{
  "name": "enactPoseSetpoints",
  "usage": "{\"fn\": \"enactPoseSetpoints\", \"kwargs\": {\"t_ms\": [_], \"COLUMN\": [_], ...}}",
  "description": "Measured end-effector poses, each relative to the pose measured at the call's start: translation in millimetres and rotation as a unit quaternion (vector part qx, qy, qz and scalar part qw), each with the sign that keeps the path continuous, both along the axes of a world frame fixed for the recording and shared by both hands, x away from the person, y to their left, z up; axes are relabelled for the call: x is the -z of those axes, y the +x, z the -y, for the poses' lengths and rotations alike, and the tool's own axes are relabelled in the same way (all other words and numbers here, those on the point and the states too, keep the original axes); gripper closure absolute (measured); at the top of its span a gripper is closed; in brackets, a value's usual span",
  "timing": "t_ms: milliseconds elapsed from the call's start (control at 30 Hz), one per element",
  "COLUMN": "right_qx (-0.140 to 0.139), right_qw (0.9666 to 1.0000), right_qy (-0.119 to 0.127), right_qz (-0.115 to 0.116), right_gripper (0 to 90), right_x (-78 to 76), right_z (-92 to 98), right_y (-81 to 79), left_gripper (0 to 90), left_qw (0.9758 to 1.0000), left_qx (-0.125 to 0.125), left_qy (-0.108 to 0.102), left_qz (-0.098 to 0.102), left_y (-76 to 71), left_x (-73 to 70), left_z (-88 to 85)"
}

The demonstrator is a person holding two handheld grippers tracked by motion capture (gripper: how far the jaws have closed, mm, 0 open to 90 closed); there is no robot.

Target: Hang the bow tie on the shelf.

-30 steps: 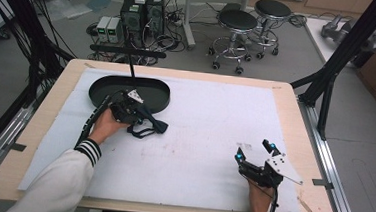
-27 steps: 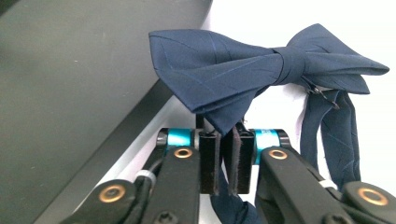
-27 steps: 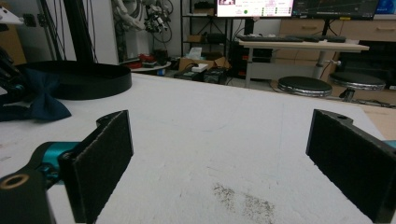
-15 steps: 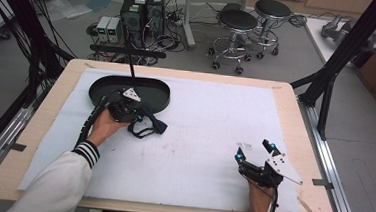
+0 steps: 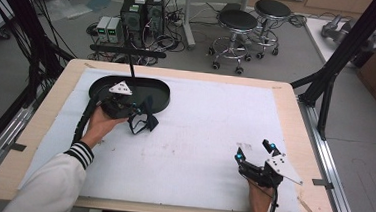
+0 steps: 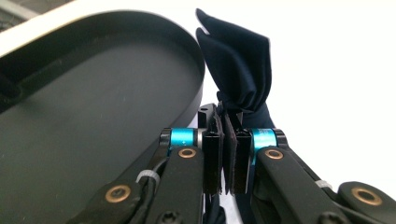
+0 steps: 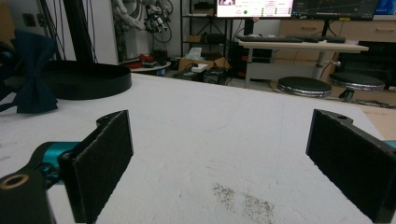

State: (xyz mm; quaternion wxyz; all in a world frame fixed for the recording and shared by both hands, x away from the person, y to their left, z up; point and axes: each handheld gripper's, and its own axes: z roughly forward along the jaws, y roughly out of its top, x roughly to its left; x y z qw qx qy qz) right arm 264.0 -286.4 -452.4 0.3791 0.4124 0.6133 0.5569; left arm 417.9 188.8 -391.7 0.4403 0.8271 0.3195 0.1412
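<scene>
Left gripper [image 5: 136, 113] has its pads clamped tight on the dark navy bow tie [image 5: 144, 120], pinching it at the knot in the left gripper view, w/ one wing fanning up past the jaws and the strap loop hanging below in the high view. The bow tie [image 6: 238, 70] looks lifted off the white surface [image 5: 199, 132], right beside the black oval tray [image 5: 162, 91], at about 4 o'clock from the tray's centre. Step in hand, as I read it: pick done, carry under way, prob. headed into the tray (can't be sure, that's a judgement from how close it sits). Next move calls for clearing the tray's raised rim [image 6: 198, 60], swinging toward 10 o'clock over the flat floor of it, then lowering and opening; the dangling strap could catch on the rim or drape over it, so a bit more height first. Right gripper [image 5: 255, 153] rests at about 5 o'clock on the surface, jaws spread wide w/ nothing between them, well apart from the action; from its own view the bow tie [image 7: 32, 79] and tray [image 7: 84, 79] sit far off at 10 o'clock. A thin black post [image 5: 131, 64] stands at the tray's far edge, 12 o'clock; it could crowd a high carry. Off the surface: stools [image 5: 237, 24], PC towers [image 5: 142, 12], cables on the floor. Some grey specks [image 7: 243, 198] on the surface near the right gripper, no obstacle.
</scene>
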Motion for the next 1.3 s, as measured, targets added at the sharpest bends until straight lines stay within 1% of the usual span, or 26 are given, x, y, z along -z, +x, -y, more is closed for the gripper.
{"fn": "enactPoseSetpoints", "kwargs": {"t_ms": [33, 67, 100, 133, 167, 367, 533, 600, 733, 800, 833, 900, 933, 967, 1033, 1067, 1100, 1133, 1233, 1267, 1300], "right_qx": [-0.001, 0.0, 0.0, 0.0, 0.0, 0.0, 0.0, 0.0, 0.0, 0.0, 0.0, 0.001, 0.0, 0.001, 0.001, 0.001, 0.0, 0.0, 0.001, 0.0, -0.001], "right_qw": [1.0, 1.0, 1.0, 1.0, 1.0, 1.0, 1.0, 1.0, 1.0, 1.0, 1.0, 1.0, 1.0, 1.0, 1.0, 1.0, 1.0, 1.0, 1.0, 1.0, 1.0], "right_qy": [0.0, 0.0, 0.0, 0.001, 0.001, 0.0, 0.0, 0.0, 0.0, -0.001, -0.001, -0.001, -0.001, -0.002, -0.002, -0.001, -0.001, -0.001, 0.0, 0.0, 0.001], "right_qz": [0.0, 0.0, 0.0, 0.0, 0.0, -0.001, -0.001, -0.001, -0.001, 0.001, 0.0, 0.0, 0.0, 0.0, 0.0, 0.0, 0.0, 0.0, -0.001, -0.001, -0.002], "right_gripper": [6.3, 6.2, 6.3, 6.3, 6.2, 6.3, 6.3, 6.3, 6.3, 6.3, 6.3, 6.3, 6.3, 6.3, 6.3, 6.3, 6.3, 6.3, 6.3, 6.3, 6.3], "right_x": [0.0, 0.0, 0.0, 0.0, 0.0, 0.0, 0.0, 0.0, -0.1, 0.0, 0.0, 0.0, 0.0, -0.1, -0.1, -0.1, 0.0, -0.1, -0.1, -0.1, -0.1], "right_z": [0.1, 0.0, 0.1, 0.0, 0.0, 0.0, 0.0, 0.0, -0.1, 0.1, 0.0, -0.1, 0.0, -0.1, -0.1, -0.1, 0.0, 0.0, -0.4, -0.3, -0.3], "right_y": [0.0, 0.0, 0.0, 0.0, 0.0, 0.0, 0.0, 0.0, 0.0, 0.3, 0.3, 0.3, 0.4, 0.3, 0.4, 0.4, 0.5, 0.4, 0.2, 0.3, 0.3], "left_gripper": [86.9, 86.9, 86.9, 86.9, 86.9, 86.9, 86.9, 87.0, 86.9, 87.0, 87.0, 87.0, 87.0, 87.0, 87.0, 87.0, 87.0, 87.0, 87.0, 87.0, 87.0], "left_qw": [1.0, 0.9998, 0.9996, 0.9996, 0.9994, 0.9984, 0.997, 0.9964, 0.9948, 0.9944, 0.9944, 0.9938, 0.9938, 0.9933, 0.9924, 0.9921, 0.9921, 0.992, 0.9913, 0.9907, 0.9899], "left_qx": [0.0, -0.005, -0.007, -0.007, -0.007, -0.011, -0.019, -0.025, -0.036, -0.039, -0.039, -0.041, -0.041, -0.042, -0.045, -0.046, -0.046, -0.049, -0.055, -0.057, -0.06], "left_qy": [0.0, -0.016, -0.019, -0.019, -0.021, -0.032, -0.045, -0.053, -0.063, -0.068, -0.068, -0.068, -0.068, -0.07, -0.072, -0.073, -0.073, -0.069, -0.071, -0.072, -0.077], "left_qz": [0.0, 0.013, 0.018, 0.018, 0.028, 0.044, 0.06, 0.061, 0.071, 0.071, 0.071, 0.078, 0.078, 0.082, 0.089, 0.091, 0.091, 0.094, 0.097, 0.101, 0.103], "left_y": [0.0, -1.9, -2.6, -2.6, -4.1, -7.1, -8.9, -9.0, -9.0, -8.4, -8.4, -6.9, -6.9, -5.3, -3.5, -2.5, -2.5, -0.4, 2.7, 3.6, 4.4], "left_x": [0.0, -2.9, -4.4, -4.4, -7.0, -13.1, -19.2, -21.6, -25.8, -27.7, -27.7, -33.8, -33.8, -39.9, -46.2, -49.1, -49.1, -53.8, -58.0, -58.9, -59.2], "left_z": [0.0, -1.3, -1.9, -1.9, -2.3, -5.7, -9.8, -12.1, -18.1, -20.0, -20.0, -21.8, -21.8, -23.0, -23.6, -24.0, -24.0, -25.2, -26.5, -27.0, -27.8]}}
